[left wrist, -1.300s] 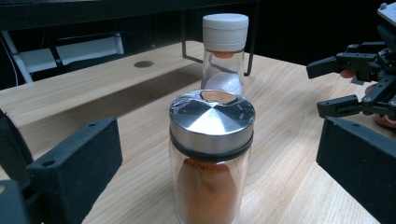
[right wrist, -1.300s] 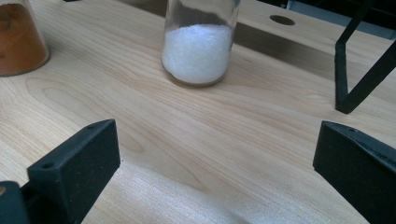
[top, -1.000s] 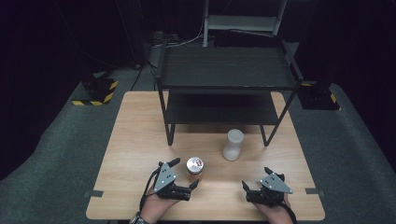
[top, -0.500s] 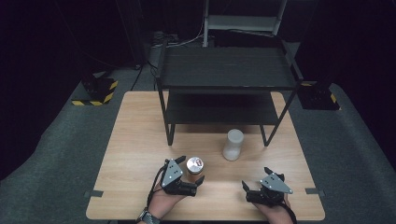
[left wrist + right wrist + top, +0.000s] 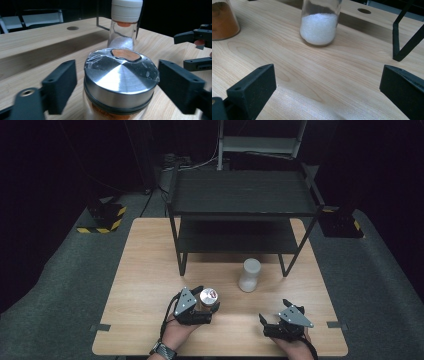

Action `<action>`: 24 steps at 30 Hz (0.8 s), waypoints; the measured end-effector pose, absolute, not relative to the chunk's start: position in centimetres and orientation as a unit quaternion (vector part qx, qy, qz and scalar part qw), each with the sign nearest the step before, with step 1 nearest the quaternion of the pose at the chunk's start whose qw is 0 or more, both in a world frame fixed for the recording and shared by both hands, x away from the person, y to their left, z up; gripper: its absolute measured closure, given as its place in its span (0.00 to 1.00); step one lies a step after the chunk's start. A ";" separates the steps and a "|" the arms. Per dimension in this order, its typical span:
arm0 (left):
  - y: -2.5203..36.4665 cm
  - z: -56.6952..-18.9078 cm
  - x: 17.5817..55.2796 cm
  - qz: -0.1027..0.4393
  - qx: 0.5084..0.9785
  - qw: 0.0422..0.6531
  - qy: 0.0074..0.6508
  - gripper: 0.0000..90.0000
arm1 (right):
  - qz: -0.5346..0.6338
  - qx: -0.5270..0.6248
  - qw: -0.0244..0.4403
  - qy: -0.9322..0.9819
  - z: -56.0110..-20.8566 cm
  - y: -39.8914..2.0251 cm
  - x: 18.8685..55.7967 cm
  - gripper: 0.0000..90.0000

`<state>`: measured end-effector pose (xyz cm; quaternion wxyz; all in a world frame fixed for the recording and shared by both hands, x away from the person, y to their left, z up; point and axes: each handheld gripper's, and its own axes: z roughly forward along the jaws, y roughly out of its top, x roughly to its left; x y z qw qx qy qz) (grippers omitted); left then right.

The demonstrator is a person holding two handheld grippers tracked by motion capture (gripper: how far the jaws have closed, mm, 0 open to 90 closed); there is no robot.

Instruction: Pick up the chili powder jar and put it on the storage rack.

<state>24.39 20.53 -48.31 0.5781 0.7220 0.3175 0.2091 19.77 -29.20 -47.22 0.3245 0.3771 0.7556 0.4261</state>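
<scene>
So the left gripper [image 5: 206,306] has its jaws on either side of a spice jar [image 5: 120,85], and they've just been closing in on it, though in the left gripper view there's still a sliver of gap on each side, so not clamped yet. The jar is glass with a shiny metal lid [image 5: 119,75] wrapped in clear film, with orange-brown powder inside. A bit past it, farther from the gripper and toward the rack, stands a second jar [image 5: 124,25] with a white cap, roughly a third full of white grains. The right gripper [image 5: 274,321] sits off to the side with jaws wide apart and nothing between them, just bare table [image 5: 317,75]. Beyond both jars is a black two-level rack [image 5: 243,200].
</scene>
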 end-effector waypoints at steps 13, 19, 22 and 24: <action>20.5 -48.6 24.0 0.225 0.720 0.579 0.309 0.38 | 0.427 0.376 0.324 0.756 -47.2 -29.2 19.8 0.00; 20.6 -48.3 24.0 0.223 0.721 0.577 0.313 0.39 | 0.426 0.375 0.324 0.757 -47.2 -29.2 19.8 0.00; 20.7 -48.1 23.9 0.226 0.723 0.574 0.311 0.39 | 0.426 0.375 0.324 0.757 -47.2 -29.2 19.8 0.00; 20.8 -48.0 23.9 0.227 0.721 0.576 0.311 0.39 | 0.426 0.376 0.324 0.757 -47.2 -29.2 19.8 0.00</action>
